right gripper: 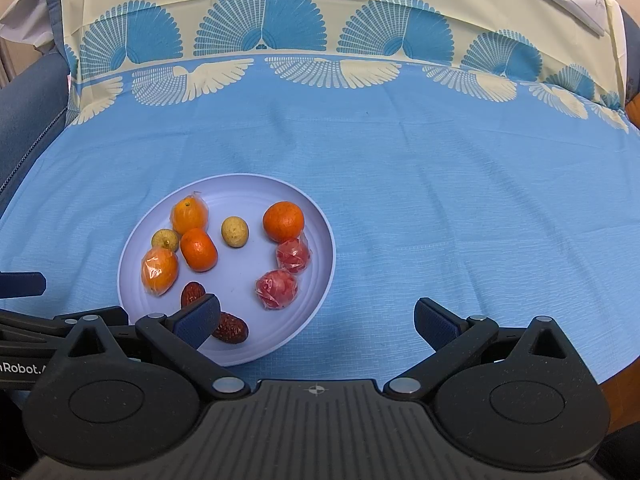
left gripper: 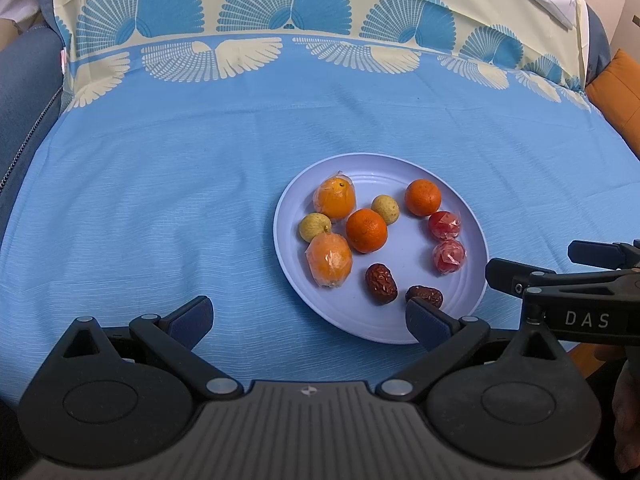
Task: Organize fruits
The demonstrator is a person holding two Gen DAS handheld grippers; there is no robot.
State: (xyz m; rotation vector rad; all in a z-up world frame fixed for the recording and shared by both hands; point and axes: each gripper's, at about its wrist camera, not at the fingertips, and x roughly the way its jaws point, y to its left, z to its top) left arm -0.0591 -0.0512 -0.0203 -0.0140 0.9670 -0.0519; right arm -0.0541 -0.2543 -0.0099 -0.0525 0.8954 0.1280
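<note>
A pale lavender plate (left gripper: 320,312) (right gripper: 320,280) lies on the blue cloth and holds several fruits: two bare mandarins (left gripper: 366,230) (right gripper: 283,221), two wrapped oranges (left gripper: 334,198) (right gripper: 159,271), two small yellow-green fruits (left gripper: 314,227) (right gripper: 235,231), two wrapped red fruits (left gripper: 449,256) (right gripper: 277,289) and two dark red dates (left gripper: 381,283) (right gripper: 231,327). My left gripper (left gripper: 308,320) is open and empty, just before the plate's near-left edge. My right gripper (right gripper: 318,322) is open and empty, at the plate's near-right edge; it shows in the left wrist view (left gripper: 532,264).
The blue tablecloth (left gripper: 160,200) (right gripper: 460,220) has a cream band with blue fan patterns at the far edge. A blue chair or cushion (left gripper: 24,92) stands at the left, an orange cushion (left gripper: 618,88) at the right.
</note>
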